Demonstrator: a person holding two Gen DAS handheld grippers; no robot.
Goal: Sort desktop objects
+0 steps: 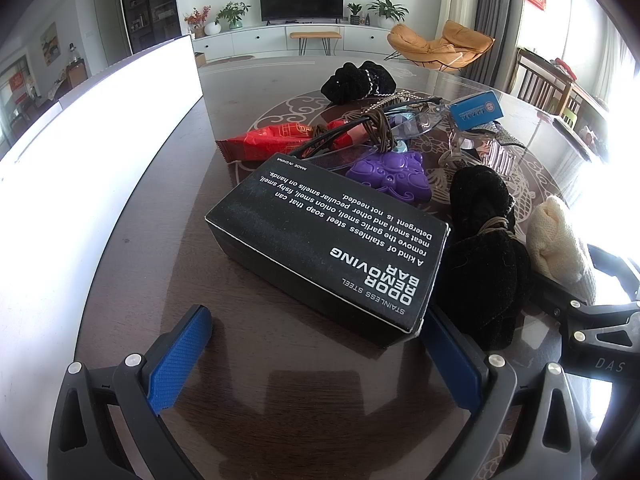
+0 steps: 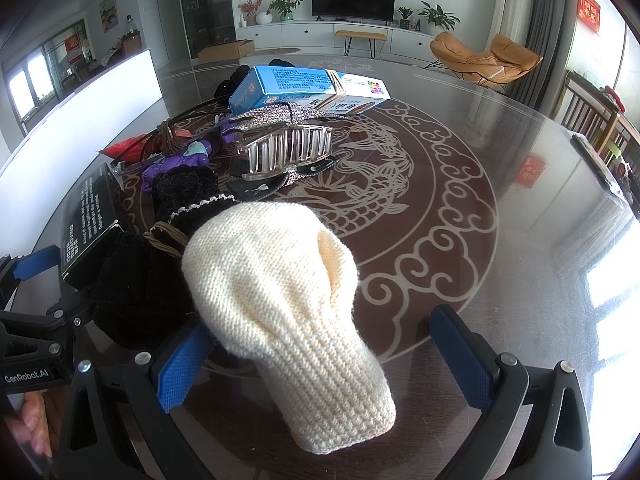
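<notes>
A: Listing the left side first. Left gripper (image 1: 316, 364): jaws wide open, low over the counter (image 1: 168, 208). The near end of the black box (image 1: 328, 248) lies between the blue pads; the right pad sits just beside the box's corner, though I cannot tell if it touches. The left pad is well apart from it.

B: Box markings?

A: White print, "ODOR REMOVING BAR", lying flat, lettering upside down to the camera.

B: Right side?

A: Right gripper (image 2: 324, 364): jaws open, not closed on anything. A cream knit sleeve (image 2: 288, 304) lies between the pads, its near end reaching towards the camera. The left pad is just beside it; the right pad stands clear.

B: Remaining pile?

A: Item: black velvet scrunchie (image 2: 140, 288), touching the sleeve's left side and the box. Item: second black scrunchie (image 1: 360, 80), at the far edge of the pile. Item: purple toy (image 1: 388, 172), just behind the box. Item: red packet (image 1: 268, 142), far left of the pile. Item: glasses (image 1: 404, 120), resting across the packet and toy. Item: clear hair claw (image 2: 288, 152) with a rhinestone strip, behind the sleeve. Item: blue carton (image 2: 288, 84), banded to a white one, topmost at the back.

B: Anything else?

A: A hand (image 2: 32, 424) on the left gripper's handle, seen in the right view.
</notes>
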